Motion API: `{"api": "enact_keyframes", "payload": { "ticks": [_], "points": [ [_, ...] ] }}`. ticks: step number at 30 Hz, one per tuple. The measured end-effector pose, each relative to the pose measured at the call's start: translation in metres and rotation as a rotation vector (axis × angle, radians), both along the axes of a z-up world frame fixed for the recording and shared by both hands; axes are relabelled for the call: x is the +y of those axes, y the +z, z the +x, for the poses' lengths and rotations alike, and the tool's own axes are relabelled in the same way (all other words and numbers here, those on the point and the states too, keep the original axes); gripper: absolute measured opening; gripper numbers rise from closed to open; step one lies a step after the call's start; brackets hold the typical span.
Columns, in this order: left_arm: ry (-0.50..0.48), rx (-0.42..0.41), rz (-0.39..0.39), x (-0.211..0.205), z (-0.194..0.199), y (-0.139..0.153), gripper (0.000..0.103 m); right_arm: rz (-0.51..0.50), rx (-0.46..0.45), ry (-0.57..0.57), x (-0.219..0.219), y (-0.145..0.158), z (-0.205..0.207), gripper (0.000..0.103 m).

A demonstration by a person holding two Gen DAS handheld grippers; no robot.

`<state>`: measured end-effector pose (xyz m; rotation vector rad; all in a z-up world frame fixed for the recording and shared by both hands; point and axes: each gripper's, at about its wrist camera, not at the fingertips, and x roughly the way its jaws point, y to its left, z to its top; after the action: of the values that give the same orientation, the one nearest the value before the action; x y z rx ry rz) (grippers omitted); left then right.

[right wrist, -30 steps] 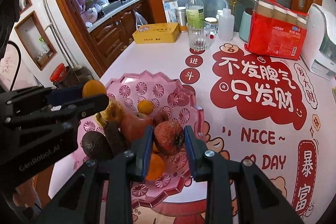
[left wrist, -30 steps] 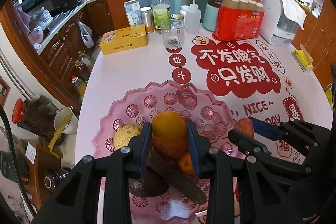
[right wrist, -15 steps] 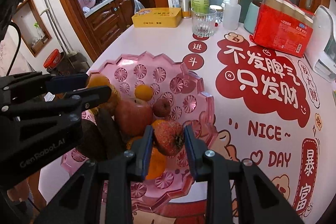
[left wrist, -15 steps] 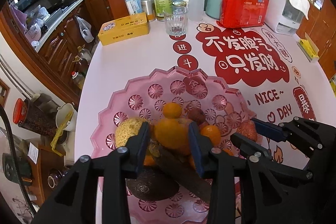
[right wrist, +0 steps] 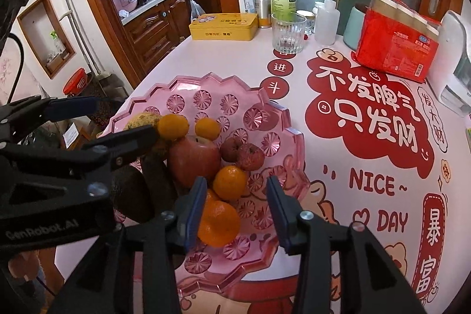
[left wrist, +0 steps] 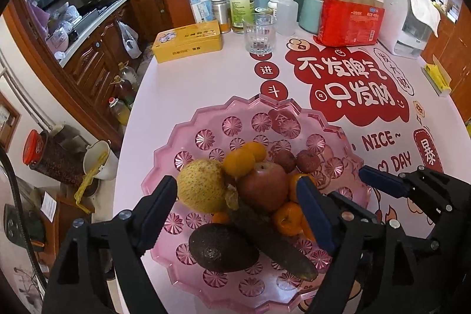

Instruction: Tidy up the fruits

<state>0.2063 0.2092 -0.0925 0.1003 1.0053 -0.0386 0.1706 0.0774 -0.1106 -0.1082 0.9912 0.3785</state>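
A pink scalloped fruit tray (left wrist: 265,119) (right wrist: 206,90) holds a pile of fruit: a red apple (left wrist: 263,187) (right wrist: 194,161), a yellow pear (left wrist: 201,186), several oranges (left wrist: 238,164) (right wrist: 173,127), an avocado (left wrist: 222,247), a dark cucumber (left wrist: 270,243) and two reddish lychee-like fruits (left wrist: 306,161) (right wrist: 250,156). My left gripper (left wrist: 238,205) is open and empty, just above the pile. My right gripper (right wrist: 237,196) is open and empty over the tray's near right edge.
At the table's far side stand a yellow tin (left wrist: 188,41), a glass (left wrist: 260,34), bottles (left wrist: 241,3), a red package (left wrist: 350,19) and a white appliance (left wrist: 409,16). The tablecloth has red printed lettering (left wrist: 347,84). Left of the table is a drop to the kitchen floor.
Both grippers opened and pulled back. The orange from the left gripper now lies on the pile by the pear; the reddish fruit from the right gripper lies beside the apple.
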Motion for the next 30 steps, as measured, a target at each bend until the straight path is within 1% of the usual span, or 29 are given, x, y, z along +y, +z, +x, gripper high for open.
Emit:
{"api": "enact_keyframes", "payload": {
  "ticks": [7,9,15,23,30],
  "points": [
    [0.026,0.003,-0.019,0.003,-0.009,0.003,0.085,0.007,0.005,-0.031,-0.010,0.002,-0.001,0.043],
    [0.031,0.007,-0.022,0.002,-0.010,0.003,0.089,0.012,0.003,-0.038,-0.015,0.003,-0.002,0.043],
    [0.034,0.014,-0.026,-0.006,-0.016,0.001,0.090,0.024,0.001,-0.069,-0.029,0.004,-0.006,0.043],
    [0.009,0.028,-0.033,-0.034,-0.030,-0.001,0.094,0.040,0.011,-0.108,-0.058,0.003,-0.019,0.043],
    [-0.022,0.017,-0.028,-0.070,-0.044,0.006,0.094,0.047,0.011,-0.147,-0.094,0.008,-0.035,0.046]
  ]
}}
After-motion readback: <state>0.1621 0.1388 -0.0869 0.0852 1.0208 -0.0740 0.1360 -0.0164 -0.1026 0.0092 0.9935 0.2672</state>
